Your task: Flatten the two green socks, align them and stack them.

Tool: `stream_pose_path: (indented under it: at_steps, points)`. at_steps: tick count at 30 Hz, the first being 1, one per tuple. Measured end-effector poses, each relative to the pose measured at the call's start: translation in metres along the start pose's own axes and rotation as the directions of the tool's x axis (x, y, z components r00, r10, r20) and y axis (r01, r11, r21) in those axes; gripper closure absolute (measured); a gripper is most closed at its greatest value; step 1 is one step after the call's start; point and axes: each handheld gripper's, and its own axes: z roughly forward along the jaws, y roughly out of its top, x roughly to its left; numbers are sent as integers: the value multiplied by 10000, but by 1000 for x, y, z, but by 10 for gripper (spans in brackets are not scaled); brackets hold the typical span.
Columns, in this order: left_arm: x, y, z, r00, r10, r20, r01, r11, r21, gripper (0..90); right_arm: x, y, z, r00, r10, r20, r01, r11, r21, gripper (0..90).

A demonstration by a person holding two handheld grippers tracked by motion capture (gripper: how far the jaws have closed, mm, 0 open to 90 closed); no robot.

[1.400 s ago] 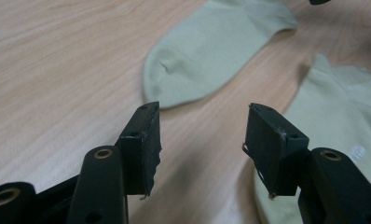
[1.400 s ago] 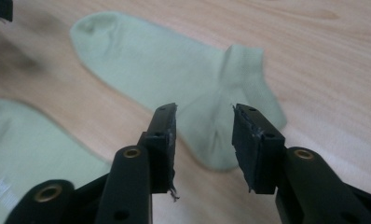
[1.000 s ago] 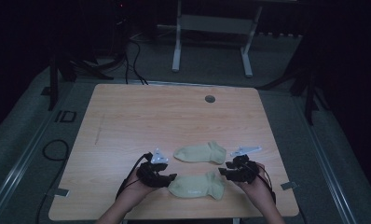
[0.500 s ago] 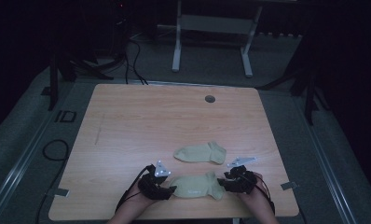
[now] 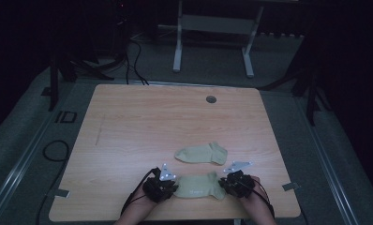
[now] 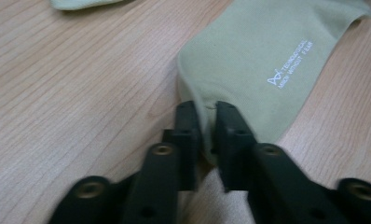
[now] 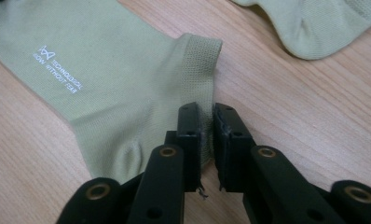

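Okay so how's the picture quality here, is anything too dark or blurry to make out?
High view: dim, the room behind nearly black, only the table lit, both socks small but readable. Left gripper view: bright; the near sock and its white print are slightly soft, and the left gripper is softer toward the bottom edge. Right gripper view: sharpest, the sock's knit shows, with the right gripper clear.

It looked like a lab or test room: a bare wooden table (image 5: 175, 126) stood on grey carpet (image 5: 344, 159), with loose cables (image 5: 133, 56) and a metal stand (image 5: 212, 42) behind in darkness.
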Motion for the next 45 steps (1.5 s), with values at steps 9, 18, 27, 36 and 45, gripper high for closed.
stream_pose_path:
  at_steps: [9, 18, 27, 36, 45]
  points:
    - [0, 2, -3, 10000, 27, -85, -29, 9997, -239, 883, -1, 4, -11, 9995, 261, -186, -263, 9996, -142, 848]
    - [10, 17, -16, 9996, -211, -175, 200, 9978, -634, 884, -3, 22, -31, 9999, 46, -91, -52, 9978, -664, 848]
    - [26, 55, -30, 9991, -152, -396, 108, 9938, -1104, 883, -26, 59, -56, 9989, 210, 420, -145, 9888, -1488, 848]
    - [45, 87, -19, 9965, -64, -839, -23, 9947, -1031, 883, -50, 79, -48, 9958, 569, 717, -464, 9889, -1412, 848]
    - [57, 87, 18, 9941, -211, -1068, 173, 9992, -358, 883, -76, 76, -5, 9949, 905, 450, -874, 9939, -669, 848]
